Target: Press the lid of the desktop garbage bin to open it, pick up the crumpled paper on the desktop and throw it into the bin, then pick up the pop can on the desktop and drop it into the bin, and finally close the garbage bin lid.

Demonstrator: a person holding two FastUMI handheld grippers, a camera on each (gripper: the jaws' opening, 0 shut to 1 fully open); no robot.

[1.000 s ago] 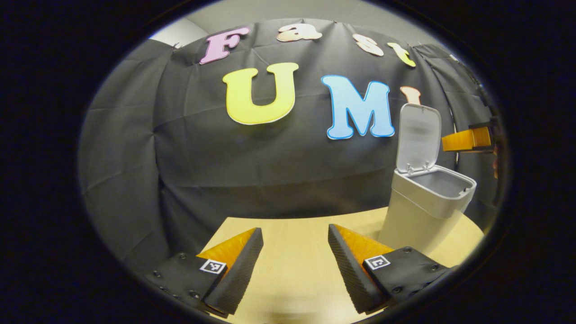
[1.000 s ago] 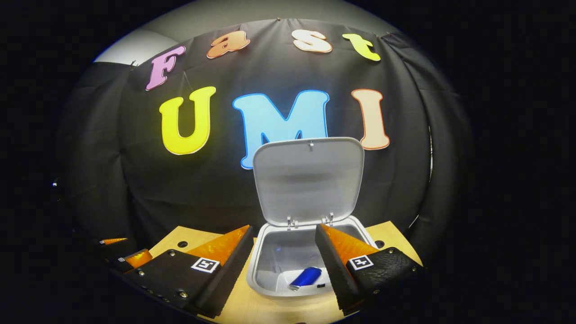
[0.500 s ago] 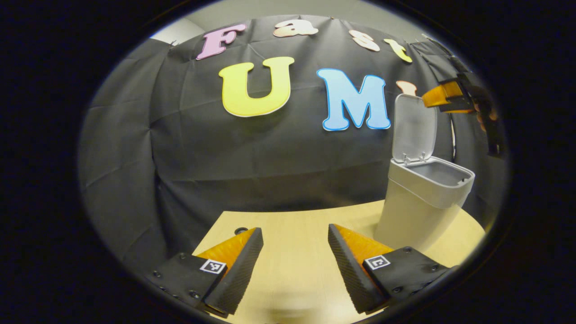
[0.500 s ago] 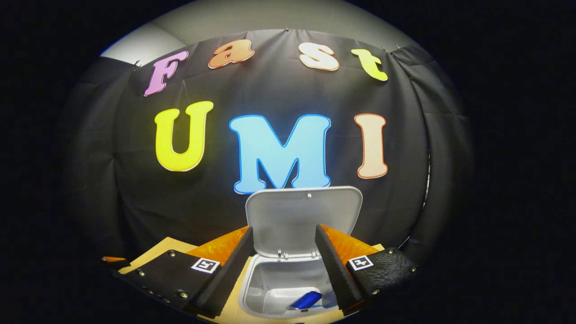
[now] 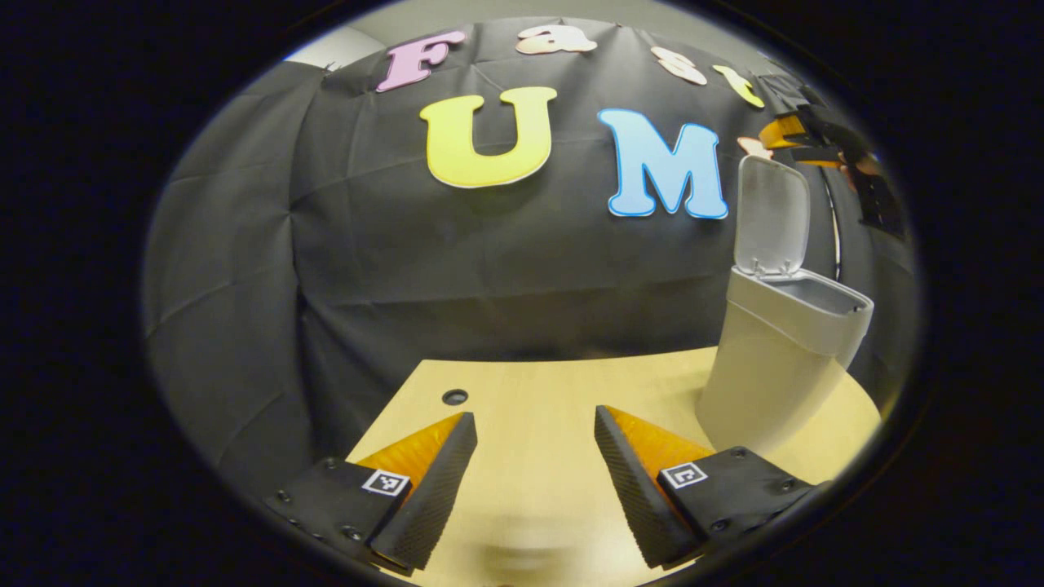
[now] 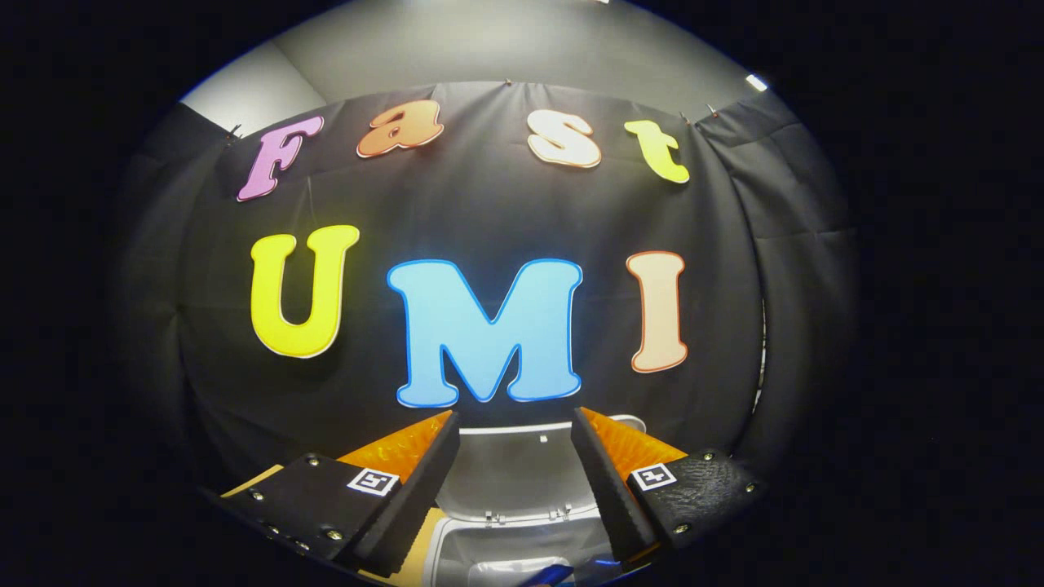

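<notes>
The desktop garbage bin [image 5: 775, 359] stands at the desk [image 5: 538, 408] edge, lid [image 5: 771, 216] upright, blue pop can [image 6: 548, 577] inside. You hold the right gripper [image 6: 514, 481], jaws open and empty, above the lid, likely to close it; your left gripper [image 5: 534, 489] idles open.

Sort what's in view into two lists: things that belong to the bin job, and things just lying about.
Part of the job:
garbage bin
bin lid, standing open
pop can, a blue sliver inside the bin
right gripper, open above the bin
left gripper, open over the table

Just there:
table
cable hole in the table
</notes>
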